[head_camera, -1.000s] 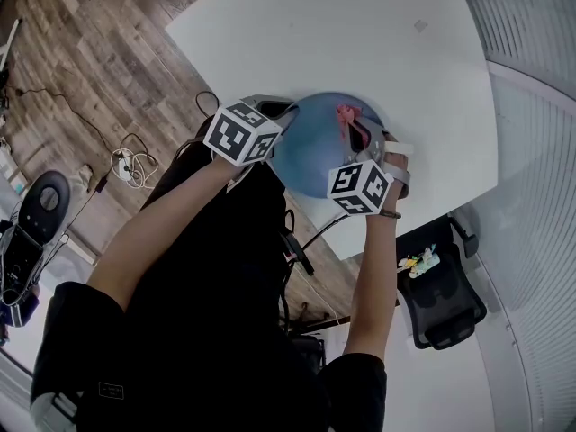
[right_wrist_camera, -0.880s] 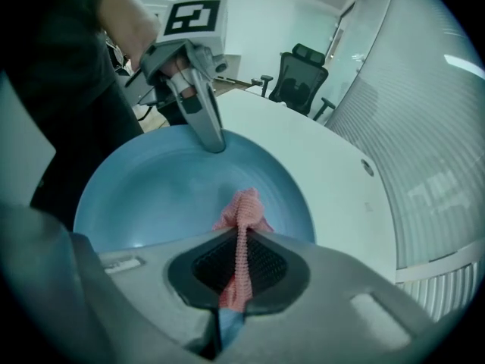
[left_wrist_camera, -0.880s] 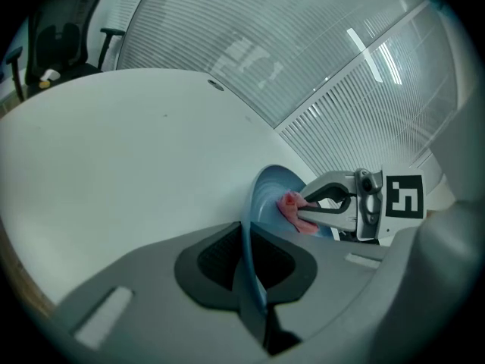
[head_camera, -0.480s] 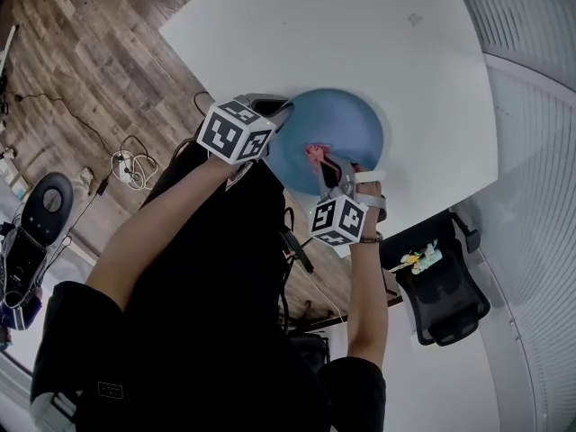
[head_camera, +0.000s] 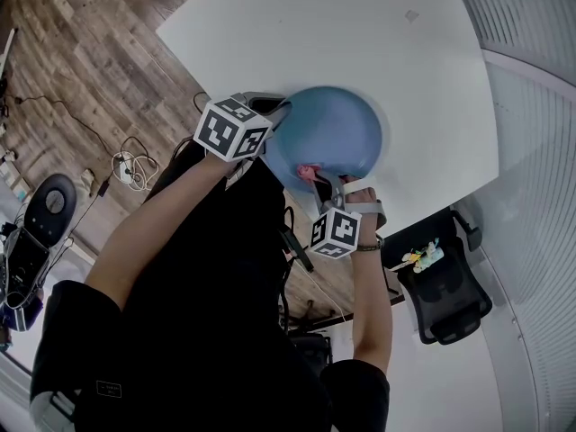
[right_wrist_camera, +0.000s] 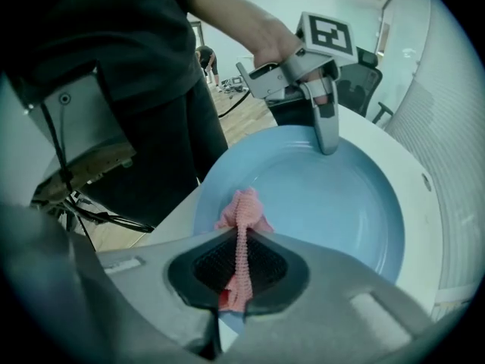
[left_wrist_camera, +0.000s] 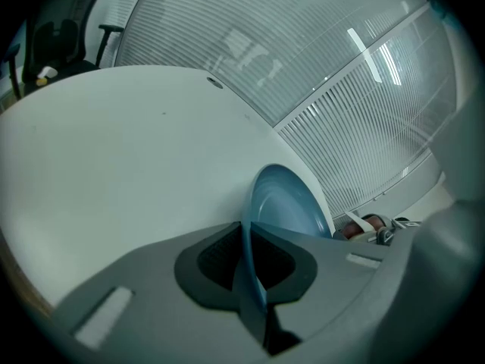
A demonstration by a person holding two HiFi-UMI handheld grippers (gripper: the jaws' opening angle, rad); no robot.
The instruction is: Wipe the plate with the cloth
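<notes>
Here the blue plate point(head_camera: 328, 138) is the centre of things, with the white table point(head_camera: 360, 34) under it and stretching away beyond it. The left gripper point(left_wrist_camera: 251, 273) is clamped on the plate's rim, its jaws pressed tight on the thin edge. The right gripper point(right_wrist_camera: 239, 271) has its jaws closed on the pink cloth point(right_wrist_camera: 242, 218). The cloth's bunched end touches the plate's inner surface just inside the rim, across the plate from the left gripper.

one plate point(head_camera: 340, 126), one cloth point(right_wrist_camera: 244, 208), one table point(head_camera: 360, 34) — two tools: left tool point(left_wrist_camera: 247, 232), right tool point(right_wrist_camera: 239, 238).
</notes>
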